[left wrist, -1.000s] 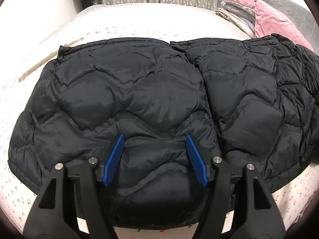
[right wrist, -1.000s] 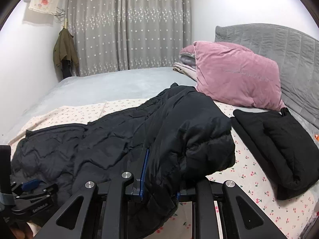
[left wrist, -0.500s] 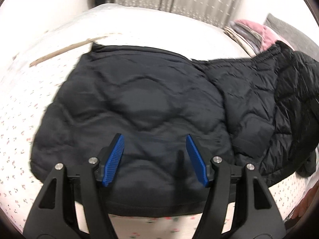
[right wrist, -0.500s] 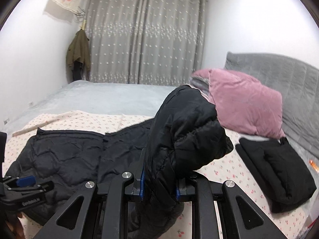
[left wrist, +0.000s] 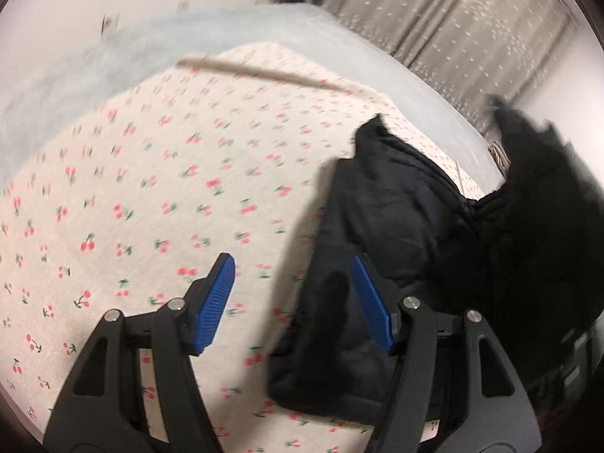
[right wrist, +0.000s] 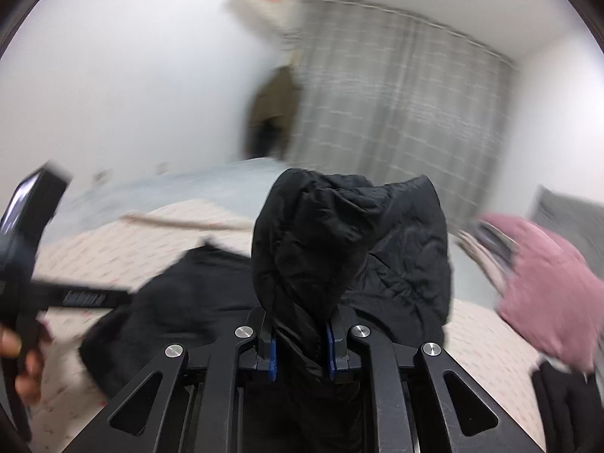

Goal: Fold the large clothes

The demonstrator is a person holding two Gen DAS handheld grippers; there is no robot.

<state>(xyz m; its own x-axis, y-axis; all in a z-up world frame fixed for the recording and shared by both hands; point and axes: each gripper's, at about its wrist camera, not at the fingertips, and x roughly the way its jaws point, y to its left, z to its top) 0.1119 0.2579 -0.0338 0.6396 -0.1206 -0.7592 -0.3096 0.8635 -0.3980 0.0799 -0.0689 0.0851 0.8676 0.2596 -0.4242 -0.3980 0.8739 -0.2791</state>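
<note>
A black quilted puffer jacket (left wrist: 396, 219) lies on the cherry-print bed sheet (left wrist: 151, 188), filling the right side of the left wrist view. My left gripper (left wrist: 291, 260) is open above the sheet; its right finger overlaps the jacket's near left edge and nothing sits between the blue pads. My right gripper (right wrist: 302, 339) is closing its jaws on a raised bunch of the jacket (right wrist: 339, 234), which stands above the fingers and hides their tips. The rest of the jacket drapes down to the bed behind. Both views are motion-blurred.
A pink pillow (right wrist: 547, 294) and a folded black garment (right wrist: 566, 396) lie at the right. A person's hand (right wrist: 19, 358) holds the left gripper (right wrist: 56, 294) at the left edge. Grey curtains (right wrist: 396, 105) and a hanging green coat (right wrist: 271, 105) stand behind the bed.
The left gripper swung left, off the jacket's middle to its left edge over bare sheet. The right gripper carried the bunched jacket higher and leftward; both views rolled.
</note>
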